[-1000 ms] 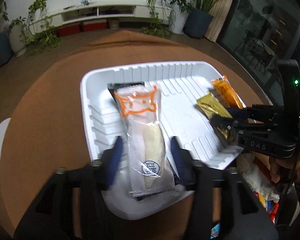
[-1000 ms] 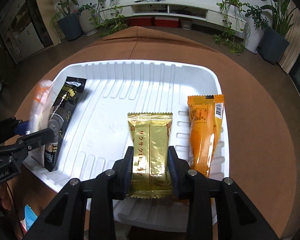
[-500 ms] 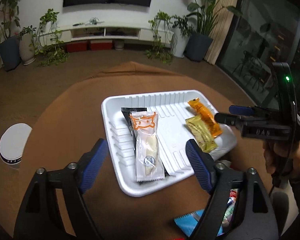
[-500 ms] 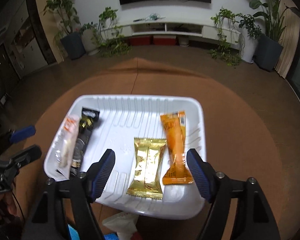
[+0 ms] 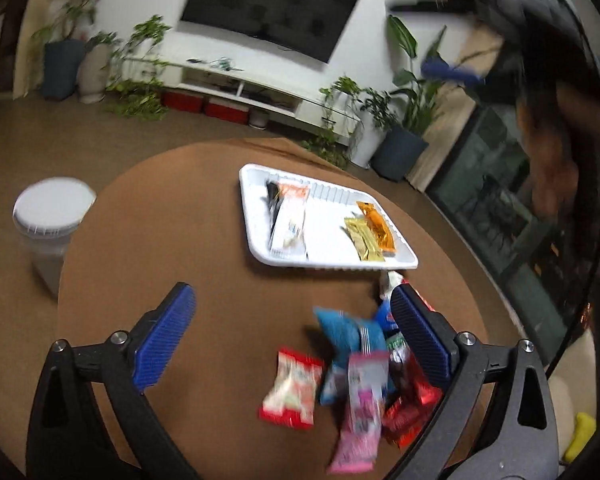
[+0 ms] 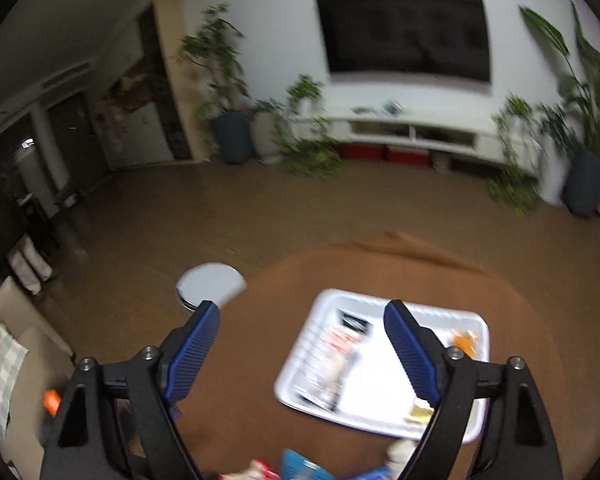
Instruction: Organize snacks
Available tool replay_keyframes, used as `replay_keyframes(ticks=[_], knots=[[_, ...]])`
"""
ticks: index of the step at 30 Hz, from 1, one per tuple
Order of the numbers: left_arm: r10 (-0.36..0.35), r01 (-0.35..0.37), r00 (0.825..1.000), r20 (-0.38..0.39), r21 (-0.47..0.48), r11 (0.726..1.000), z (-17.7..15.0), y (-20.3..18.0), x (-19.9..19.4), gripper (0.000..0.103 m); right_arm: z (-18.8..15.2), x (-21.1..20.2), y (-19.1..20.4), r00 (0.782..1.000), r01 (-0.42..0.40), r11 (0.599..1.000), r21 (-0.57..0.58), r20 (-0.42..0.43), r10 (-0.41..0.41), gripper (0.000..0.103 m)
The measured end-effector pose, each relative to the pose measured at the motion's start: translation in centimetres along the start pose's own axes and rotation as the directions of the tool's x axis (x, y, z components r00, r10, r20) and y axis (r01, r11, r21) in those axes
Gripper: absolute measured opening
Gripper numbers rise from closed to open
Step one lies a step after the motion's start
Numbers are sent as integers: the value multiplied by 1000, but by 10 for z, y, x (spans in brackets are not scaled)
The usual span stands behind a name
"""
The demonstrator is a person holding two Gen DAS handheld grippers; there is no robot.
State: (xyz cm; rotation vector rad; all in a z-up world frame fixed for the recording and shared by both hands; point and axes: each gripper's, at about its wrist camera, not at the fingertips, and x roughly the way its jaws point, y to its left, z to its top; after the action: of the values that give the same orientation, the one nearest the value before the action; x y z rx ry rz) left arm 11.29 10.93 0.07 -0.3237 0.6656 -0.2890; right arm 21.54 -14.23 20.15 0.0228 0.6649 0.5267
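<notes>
A white tray [image 5: 256,240] sits on the round brown table [image 5: 148,220]. It holds a clear white-and-orange snack pack [image 5: 290,216] over a black pack on its left, and a gold pack [image 5: 364,238] and an orange pack [image 5: 376,224] on its right. A heap of loose snacks [image 5: 360,368] lies on the table in front of the tray. My left gripper [image 5: 292,336] is open and empty above the heap. My right gripper [image 6: 304,352] is open and empty, raised high over the tray [image 6: 384,404]; it also shows at the top right of the left wrist view [image 5: 452,72].
A white-lidded bin [image 5: 52,208] stands on the floor left of the table. A TV [image 6: 404,32], a low white shelf and several potted plants line the far wall. A sofa edge [image 6: 4,344] lies at the left.
Both grippers let go of their packs, opened wide and pulled back and up from the tray. The clear pack and the gold pack now lie in the tray. The loose snack heap came into view.
</notes>
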Motion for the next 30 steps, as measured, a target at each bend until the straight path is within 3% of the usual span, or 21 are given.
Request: replay_keyframes(ticks=[7,10,12,16,24,30], knots=[[-5,5,1000,-28,-23,1000,-42,-6,-20,99,40,-20,52,996,-45,999,2,83,44,88],[-13,13,1000,-24,-19,1000,-50,-10,-26,99,35,-31,52,994,-74,997,1,86,73,92],[-5,4,1000,-21,-13,1000,-51,-12,-30,99,20,-39,45,996,-47,999,-24,81,49,94],[20,-19,999,-34,14,1000,-53,-14,-33,99,-32,-67,11,997,40,998,-40,72,-37,94],[59,-41,987,-148,122,992,-63,-35,-6,99,-181,-115,-85,982,187,962,198,0,-191,94],[68,-23,974,-214,205,978,-68,-54,15,98,-273,-125,-96,974,228,929,292,-78,-214,94]])
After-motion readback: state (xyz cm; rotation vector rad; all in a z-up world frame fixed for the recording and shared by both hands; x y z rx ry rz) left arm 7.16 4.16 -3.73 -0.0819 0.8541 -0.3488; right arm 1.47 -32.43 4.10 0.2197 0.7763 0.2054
